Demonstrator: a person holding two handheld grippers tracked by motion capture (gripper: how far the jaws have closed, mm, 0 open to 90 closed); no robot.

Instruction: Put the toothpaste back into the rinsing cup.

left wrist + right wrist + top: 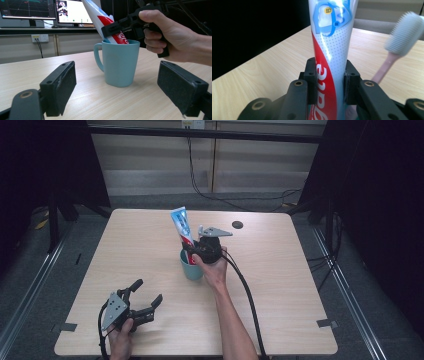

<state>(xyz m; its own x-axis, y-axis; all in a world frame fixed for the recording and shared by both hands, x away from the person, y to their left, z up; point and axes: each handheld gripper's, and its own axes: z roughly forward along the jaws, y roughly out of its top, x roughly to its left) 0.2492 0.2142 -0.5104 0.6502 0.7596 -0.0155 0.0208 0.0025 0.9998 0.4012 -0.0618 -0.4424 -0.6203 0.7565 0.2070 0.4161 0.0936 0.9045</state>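
A teal mug stands near the middle of the table. A white, blue and red toothpaste tube stands tilted in it, lower end inside the mug. My right gripper is shut on the tube just above the mug's rim. A pink toothbrush with pale bristles leans beside the tube. My left gripper rests open near the table's front left, its jaws pointing at the mug and apart from it.
A small dark round hole lies in the wooden table toward the back right. A black cable trails from the right gripper to the front edge. Monitors stand beyond the table in the left gripper view.
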